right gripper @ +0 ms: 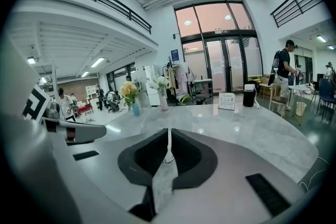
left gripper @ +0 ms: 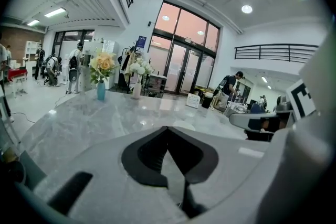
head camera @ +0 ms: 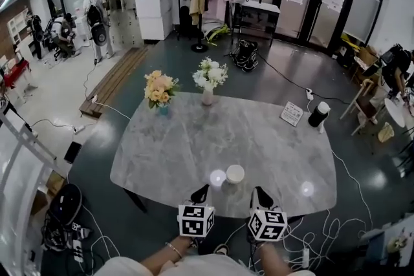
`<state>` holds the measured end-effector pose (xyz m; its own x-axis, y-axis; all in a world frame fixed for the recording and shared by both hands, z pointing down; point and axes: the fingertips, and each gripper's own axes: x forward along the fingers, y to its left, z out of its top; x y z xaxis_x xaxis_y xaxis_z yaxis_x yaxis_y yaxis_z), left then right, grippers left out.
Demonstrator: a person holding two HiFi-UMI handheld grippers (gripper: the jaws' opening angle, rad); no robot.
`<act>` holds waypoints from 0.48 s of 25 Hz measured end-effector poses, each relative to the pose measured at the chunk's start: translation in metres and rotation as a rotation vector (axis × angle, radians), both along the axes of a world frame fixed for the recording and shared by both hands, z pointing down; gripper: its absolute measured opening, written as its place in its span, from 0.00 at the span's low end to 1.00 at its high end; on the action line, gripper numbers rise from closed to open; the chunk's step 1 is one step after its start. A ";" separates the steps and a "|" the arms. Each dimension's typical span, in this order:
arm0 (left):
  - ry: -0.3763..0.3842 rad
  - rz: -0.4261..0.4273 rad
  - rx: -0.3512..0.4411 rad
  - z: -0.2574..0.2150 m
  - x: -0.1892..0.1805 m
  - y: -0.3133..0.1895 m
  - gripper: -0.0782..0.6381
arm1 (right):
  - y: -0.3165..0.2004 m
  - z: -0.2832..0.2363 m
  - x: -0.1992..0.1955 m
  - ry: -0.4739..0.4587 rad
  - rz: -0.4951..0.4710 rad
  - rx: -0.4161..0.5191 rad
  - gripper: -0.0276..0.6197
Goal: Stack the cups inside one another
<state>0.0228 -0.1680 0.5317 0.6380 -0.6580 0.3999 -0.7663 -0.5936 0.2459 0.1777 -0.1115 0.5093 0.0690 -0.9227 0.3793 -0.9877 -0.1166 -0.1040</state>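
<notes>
I judge the stacking to be at or near its end. I see only one white cup (head camera: 235,174) on the desk (head camera: 162,145), close to its near edge, just beyond the tips of both tongs and between them. The left tongs (left gripper: 167,129) are clenched, tips meeting, with nothing in them. The right tongs (right gripper: 168,131) are also clenched down to a thin slit and grip nothing.

If another cup remains, the next move calls for releasing one pair of tongs, taking that cup by its rim and lowering it straight into the standing one.

From above I cannot tell whether the cup is single or already several nested together. The bright round patch (head camera: 217,178) touching its left side may be a second cup or only lamp glare, like the spot (head camera: 306,189) further right. In both gripper views the tongs' own bodies hide the near desk, and something pale shows through the right slit that I cannot name.
</notes>
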 end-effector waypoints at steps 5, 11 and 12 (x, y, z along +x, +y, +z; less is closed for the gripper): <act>-0.017 0.016 0.013 -0.004 0.003 0.000 0.10 | 0.001 -0.003 0.002 -0.008 0.014 0.014 0.08; -0.024 0.022 0.015 -0.004 0.005 0.003 0.10 | 0.004 -0.002 0.001 -0.018 0.018 0.009 0.08; -0.025 0.021 0.013 -0.004 0.005 0.004 0.10 | 0.004 -0.001 0.001 -0.019 0.018 0.008 0.08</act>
<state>0.0280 -0.1644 0.5282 0.6419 -0.6496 0.4075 -0.7592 -0.6130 0.2187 0.1791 -0.1074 0.5080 0.0787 -0.9245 0.3730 -0.9833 -0.1335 -0.1236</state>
